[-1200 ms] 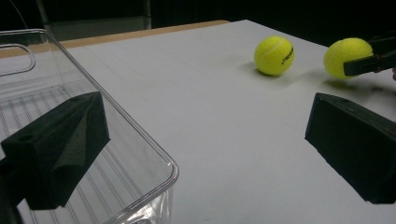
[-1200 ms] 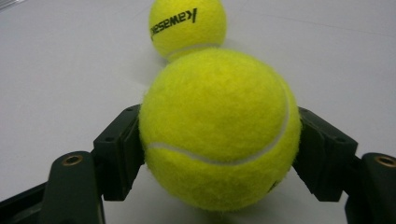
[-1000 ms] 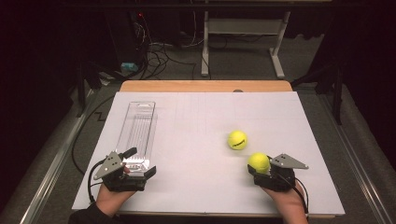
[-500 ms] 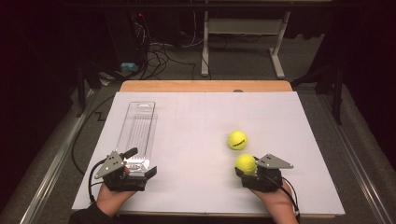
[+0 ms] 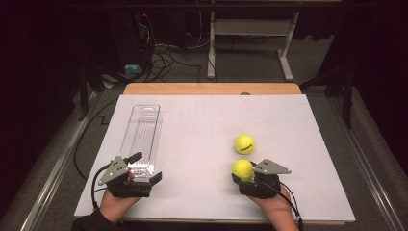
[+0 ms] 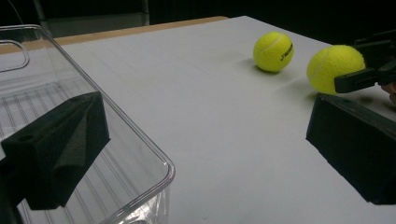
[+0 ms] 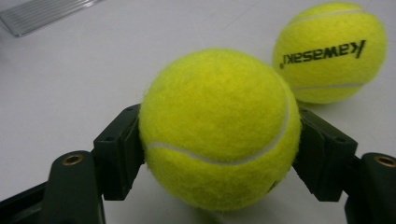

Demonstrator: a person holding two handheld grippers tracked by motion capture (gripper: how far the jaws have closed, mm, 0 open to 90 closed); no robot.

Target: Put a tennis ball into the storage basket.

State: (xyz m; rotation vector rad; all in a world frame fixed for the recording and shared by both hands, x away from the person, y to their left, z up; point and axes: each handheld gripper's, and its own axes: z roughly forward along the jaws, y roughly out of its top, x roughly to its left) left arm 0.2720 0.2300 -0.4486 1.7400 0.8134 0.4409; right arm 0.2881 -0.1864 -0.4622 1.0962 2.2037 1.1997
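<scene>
Currently the right gripper (image 5: 244,174) is clamped on a tennis ball (image 7: 219,128), one jaw pressing each side. A second tennis ball (image 5: 244,144) lies at its 12 o'clock. The left gripper (image 5: 146,169) stands wide apart, straddling the clear tray's (image 5: 144,126) near wall.

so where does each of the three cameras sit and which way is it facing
High view: above the person's side of the white table, looking forward and down; both hands with the left hand-held gripper and right hand-held gripper enter from the bottom.
Left gripper view: rides on the left hand-held gripper, looking along its open black jaws, one inside the clear plastic tray.
Right gripper view: rides on the right hand-held gripper, its jaws clamping the held yellow tennis ball.
All three share the loose yellow tennis ball with black lettering.
</scene>
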